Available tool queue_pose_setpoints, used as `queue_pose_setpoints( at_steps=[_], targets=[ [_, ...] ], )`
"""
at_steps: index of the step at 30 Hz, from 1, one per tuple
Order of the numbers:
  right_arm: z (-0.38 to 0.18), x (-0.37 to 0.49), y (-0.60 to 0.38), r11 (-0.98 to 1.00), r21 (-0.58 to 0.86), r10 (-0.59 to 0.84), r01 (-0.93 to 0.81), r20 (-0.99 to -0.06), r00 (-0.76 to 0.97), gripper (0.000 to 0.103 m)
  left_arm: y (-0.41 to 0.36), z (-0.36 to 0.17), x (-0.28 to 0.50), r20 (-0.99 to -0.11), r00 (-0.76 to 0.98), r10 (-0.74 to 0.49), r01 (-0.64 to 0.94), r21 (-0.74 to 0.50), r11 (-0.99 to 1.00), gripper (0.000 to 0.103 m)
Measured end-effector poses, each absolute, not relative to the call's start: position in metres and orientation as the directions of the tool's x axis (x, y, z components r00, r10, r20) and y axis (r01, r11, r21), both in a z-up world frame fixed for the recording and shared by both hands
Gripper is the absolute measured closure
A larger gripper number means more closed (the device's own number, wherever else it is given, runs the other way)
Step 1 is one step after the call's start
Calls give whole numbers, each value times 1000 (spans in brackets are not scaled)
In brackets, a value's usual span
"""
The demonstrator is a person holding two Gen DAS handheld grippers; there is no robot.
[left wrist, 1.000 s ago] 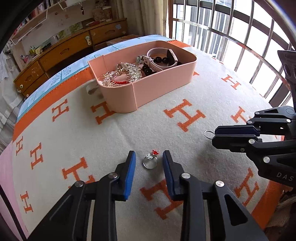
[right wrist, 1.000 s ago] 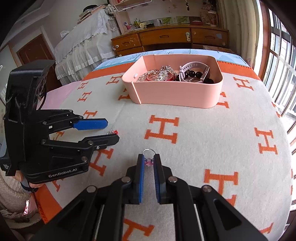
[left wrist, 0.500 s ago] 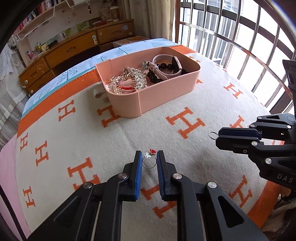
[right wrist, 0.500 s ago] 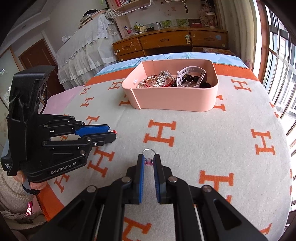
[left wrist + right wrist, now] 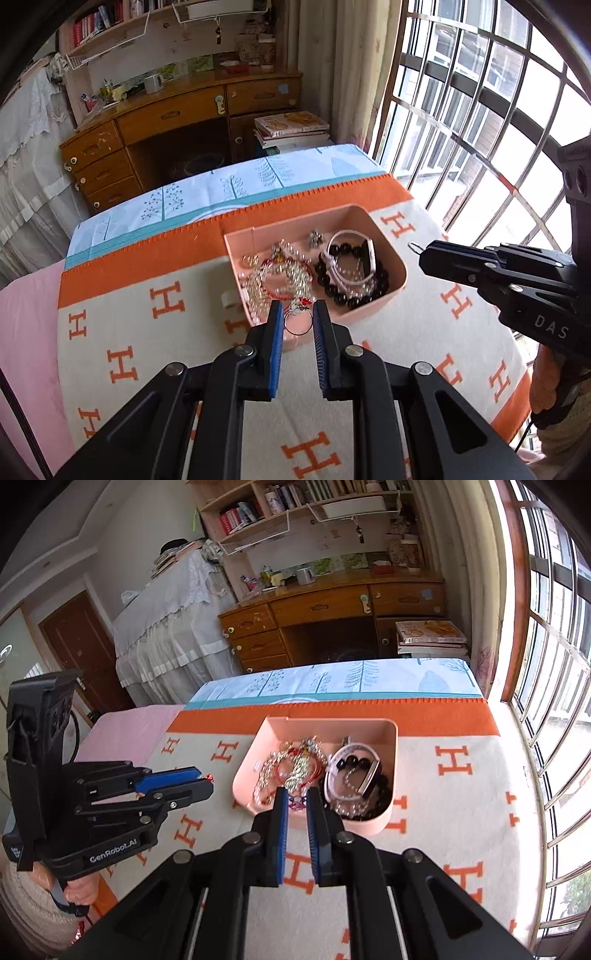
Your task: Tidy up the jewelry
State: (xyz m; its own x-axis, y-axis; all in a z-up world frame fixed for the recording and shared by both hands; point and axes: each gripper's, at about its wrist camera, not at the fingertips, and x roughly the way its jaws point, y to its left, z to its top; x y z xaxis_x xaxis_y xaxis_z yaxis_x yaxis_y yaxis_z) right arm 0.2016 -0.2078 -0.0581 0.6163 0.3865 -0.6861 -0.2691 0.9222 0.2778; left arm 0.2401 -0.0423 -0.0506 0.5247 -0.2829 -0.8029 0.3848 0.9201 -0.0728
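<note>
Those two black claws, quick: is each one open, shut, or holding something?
Left gripper: shut on a red-stone ring, lifted.
Right gripper: shut on a pink-stone ring, lifted.

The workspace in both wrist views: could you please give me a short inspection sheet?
Surface: blanket with orange H pattern.
Job's things: pink tray holding bracelets and chains; red-stone ring; pink-stone ring.
Clutter: small white roll beside the tray.
Grippers: left gripper shut on the red-stone ring; right gripper shut on the pink-stone ring.
Cables: nothing seen.
Surroundings: wooden desk, barred window.
</note>
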Motion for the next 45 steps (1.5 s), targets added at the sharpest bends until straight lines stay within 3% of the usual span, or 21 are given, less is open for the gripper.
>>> queue_pose_setpoints(
  at_steps=[13, 30, 35, 42, 45],
  targets=[
    [-103, 282, -220, 920, 363, 387, -148, -778, 496, 92, -94, -63, 283, -819, 471, -329, 370, -155, 916, 89],
    [-94, 262, -252, 918, 388, 363, -84, -735, 572, 91, -116, -92, 305, -845, 432, -314, 328, -177, 928, 89],
    [-95, 256, -254, 919, 385, 359, -81, -736, 574, 91, -117, -93, 306, -843, 443, -304, 314, -172, 934, 58],
    [-97, 247, -254, 923, 374, 355, -89, -738, 574, 91, -105, -86, 301, -837, 470, -281, 288, -155, 945, 56],
    [-98, 240, -252, 923, 371, 358, -99, -738, 572, 92, -98, -82, 293, -833, 487, -263, 270, -143, 952, 48]
  ],
)
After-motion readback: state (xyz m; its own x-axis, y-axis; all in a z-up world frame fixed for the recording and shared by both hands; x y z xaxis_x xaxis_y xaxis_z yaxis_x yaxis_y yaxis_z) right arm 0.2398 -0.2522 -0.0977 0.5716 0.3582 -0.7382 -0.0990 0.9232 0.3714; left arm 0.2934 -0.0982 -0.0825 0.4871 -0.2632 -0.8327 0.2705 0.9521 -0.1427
